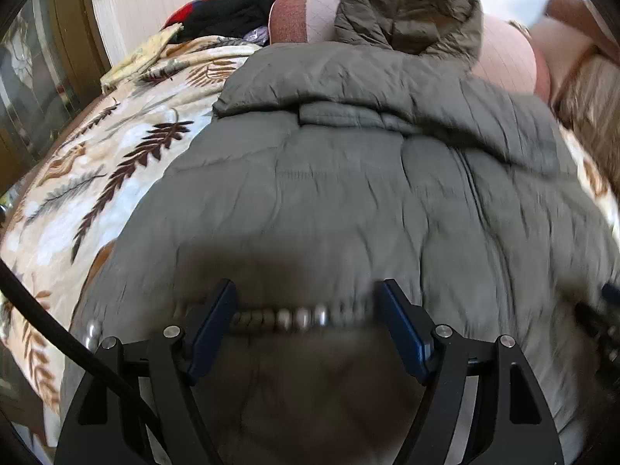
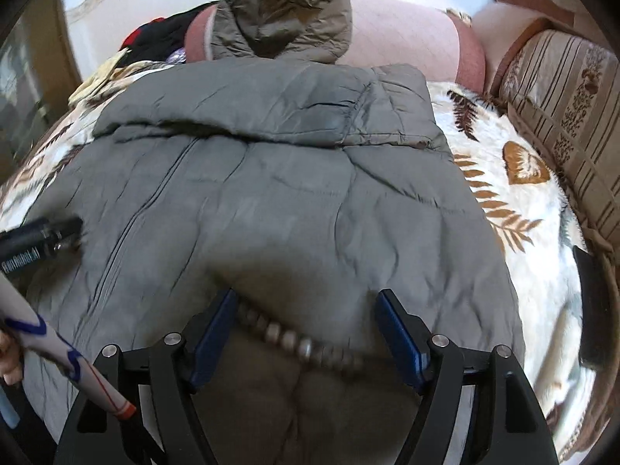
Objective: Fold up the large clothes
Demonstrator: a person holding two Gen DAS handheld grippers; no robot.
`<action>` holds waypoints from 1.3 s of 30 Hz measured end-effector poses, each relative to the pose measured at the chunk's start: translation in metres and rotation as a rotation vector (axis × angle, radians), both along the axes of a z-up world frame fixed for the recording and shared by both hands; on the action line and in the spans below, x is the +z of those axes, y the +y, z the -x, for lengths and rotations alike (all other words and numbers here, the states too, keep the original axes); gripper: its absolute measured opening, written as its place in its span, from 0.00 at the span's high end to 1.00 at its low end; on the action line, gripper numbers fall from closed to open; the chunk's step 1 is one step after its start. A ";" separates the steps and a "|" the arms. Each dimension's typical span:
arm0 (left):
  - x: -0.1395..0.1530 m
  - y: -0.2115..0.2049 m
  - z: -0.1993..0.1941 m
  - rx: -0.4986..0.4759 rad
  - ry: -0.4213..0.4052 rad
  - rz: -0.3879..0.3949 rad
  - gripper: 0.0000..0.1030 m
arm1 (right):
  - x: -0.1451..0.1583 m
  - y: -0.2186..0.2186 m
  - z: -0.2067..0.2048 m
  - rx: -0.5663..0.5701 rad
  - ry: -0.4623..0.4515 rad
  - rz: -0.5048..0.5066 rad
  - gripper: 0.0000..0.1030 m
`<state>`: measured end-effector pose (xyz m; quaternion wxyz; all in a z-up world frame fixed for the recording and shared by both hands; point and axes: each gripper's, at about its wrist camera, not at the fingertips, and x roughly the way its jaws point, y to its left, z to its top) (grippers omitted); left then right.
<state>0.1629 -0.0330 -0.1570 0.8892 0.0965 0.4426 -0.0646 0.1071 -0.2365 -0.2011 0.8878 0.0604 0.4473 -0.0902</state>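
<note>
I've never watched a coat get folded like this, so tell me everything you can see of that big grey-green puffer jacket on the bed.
The puffer jacket is olive-grey, quilted and padded, in a matte wrinkled fabric. It lies flat on a leaf-patterned blanket, its hood propped against a pink bolster at the far end. Both sleeves are folded across the chest, and a zip line runs down the body. The near hem is turned up, showing a row of metal snaps. The left claw and right claw straddle that edge, open.
</note>
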 end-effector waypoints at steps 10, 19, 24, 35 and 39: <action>0.039 -0.033 0.068 -0.071 -0.120 -0.054 0.26 | 0.017 -0.001 0.054 -0.033 -0.078 -0.027 0.23; 0.184 -0.094 0.109 -0.134 -0.304 0.076 0.26 | 0.024 -0.041 0.082 -0.107 -0.135 -0.096 0.23; 0.263 -0.125 0.135 -0.172 -0.337 0.202 0.26 | 0.026 -0.060 0.097 -0.140 -0.163 -0.149 0.23; 0.314 -0.138 0.173 -0.204 -0.419 0.219 0.22 | 0.034 -0.072 0.115 -0.153 -0.199 -0.172 0.23; 0.279 -0.123 0.152 -0.150 -0.341 0.184 0.23 | 0.034 -0.071 0.111 -0.151 -0.201 -0.189 0.23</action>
